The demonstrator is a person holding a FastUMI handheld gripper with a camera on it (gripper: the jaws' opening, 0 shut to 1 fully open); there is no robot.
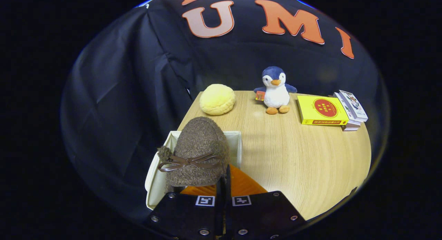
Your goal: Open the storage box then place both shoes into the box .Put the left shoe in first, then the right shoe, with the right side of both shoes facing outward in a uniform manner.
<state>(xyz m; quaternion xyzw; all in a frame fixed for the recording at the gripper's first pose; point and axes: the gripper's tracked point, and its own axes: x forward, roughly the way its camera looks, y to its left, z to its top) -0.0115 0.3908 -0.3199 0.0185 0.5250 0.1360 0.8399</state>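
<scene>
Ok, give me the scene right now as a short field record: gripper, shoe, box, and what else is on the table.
gripper: fingers close together, gripping the edge of the brown fuzzy shoe
shoe: held over the box, bow facing the camera
box: white storage box, open, at the table's near left edge
table: wooden top
other items: yellow bun-shaped cushion, penguin toy, stack of books at the far side

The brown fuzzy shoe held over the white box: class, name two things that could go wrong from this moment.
1. The gripper appears shut on the shoe at its near edge only, so the shoe could tip or slip before it is in the box.
2. The shoe hangs above the box's rim, and the box sits at the table edge; catching the rim could push the box off.
</scene>
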